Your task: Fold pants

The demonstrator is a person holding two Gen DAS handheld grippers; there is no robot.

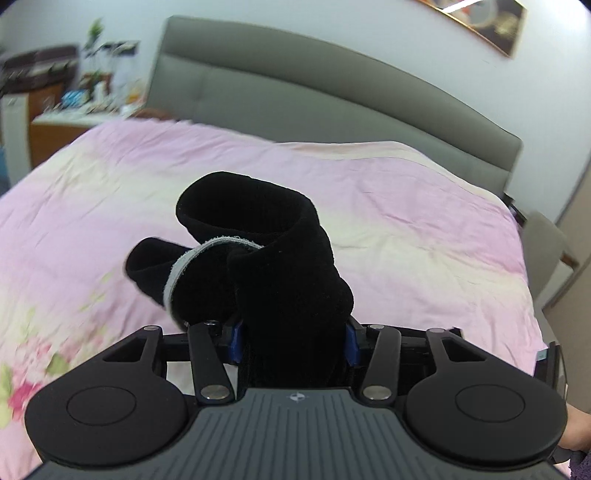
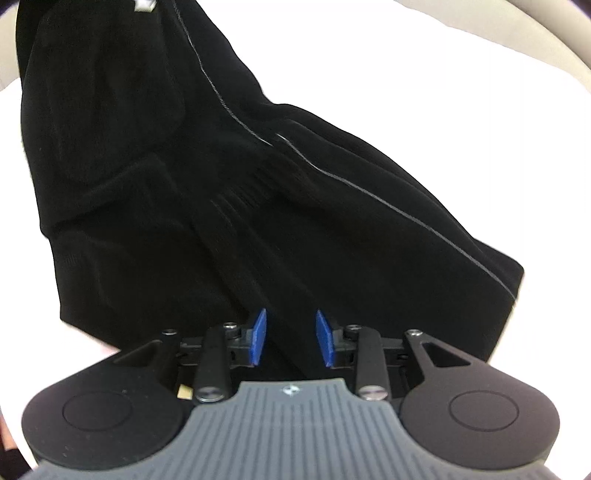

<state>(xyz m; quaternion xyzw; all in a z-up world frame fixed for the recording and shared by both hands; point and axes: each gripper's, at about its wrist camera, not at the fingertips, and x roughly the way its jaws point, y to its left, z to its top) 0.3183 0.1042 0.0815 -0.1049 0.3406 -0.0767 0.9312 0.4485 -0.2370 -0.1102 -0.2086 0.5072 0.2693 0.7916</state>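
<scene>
Across the middle of the frame the pink bed (image 1: pixel 406 221) carries the black pants (image 2: pixel 184 177), soft, limp, light (best pinched at hems or waistband). Left gripper (image 1: pixel 293 341) jaws clamp a bunched end, probably a cuff; right gripper (image 2: pixel 290 338) jaws stand apart above the cloth.

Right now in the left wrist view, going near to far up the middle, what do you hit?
Left gripper, shut on bunched black fabric pants → pink floral quilt covering the bed → grey padded headboard → pale wall.
</scene>
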